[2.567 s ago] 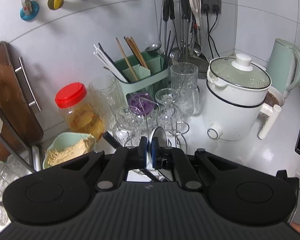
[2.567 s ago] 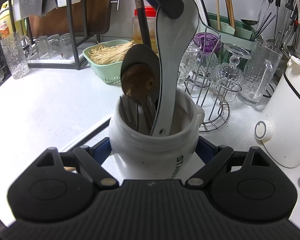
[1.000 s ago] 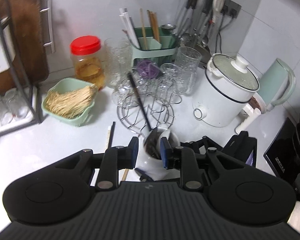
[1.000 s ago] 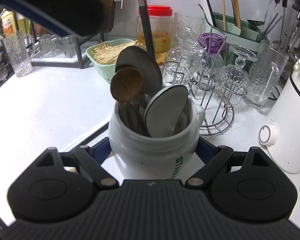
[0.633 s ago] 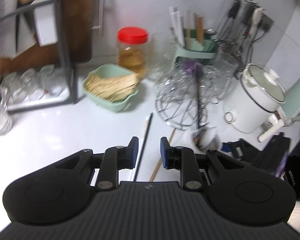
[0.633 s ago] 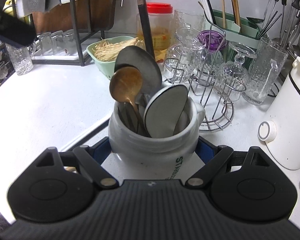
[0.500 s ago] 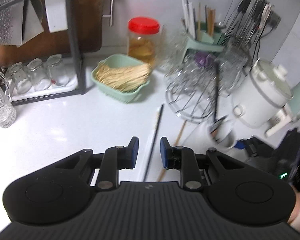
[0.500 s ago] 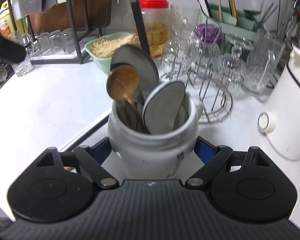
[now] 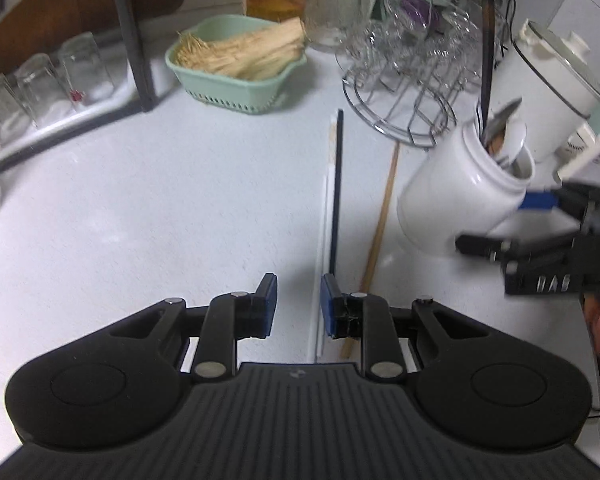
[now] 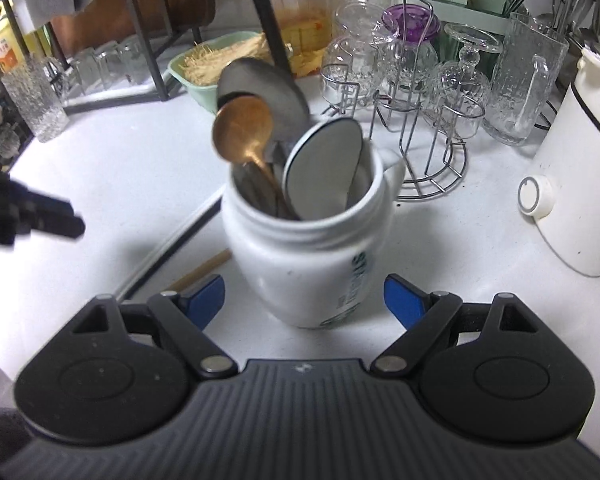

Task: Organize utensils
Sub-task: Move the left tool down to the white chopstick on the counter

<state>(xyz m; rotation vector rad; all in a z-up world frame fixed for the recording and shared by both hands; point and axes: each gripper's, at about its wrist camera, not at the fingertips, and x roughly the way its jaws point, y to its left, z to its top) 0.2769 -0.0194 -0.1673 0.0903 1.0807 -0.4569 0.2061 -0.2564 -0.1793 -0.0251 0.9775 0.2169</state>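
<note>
Black ribbed gripper bodies, round side discs, silver pivot screws, blue-padded jaws

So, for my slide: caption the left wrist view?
Open left gripper above black, white and wooden chopsticks lying on the white counter.

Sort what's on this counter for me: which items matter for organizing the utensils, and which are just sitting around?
Job items:
white jar holding spoons
black chopstick
white chopstick
wooden chopstick

Just lying about:
green basket
red-lidded jar
wire glass rack
white cooker
</note>
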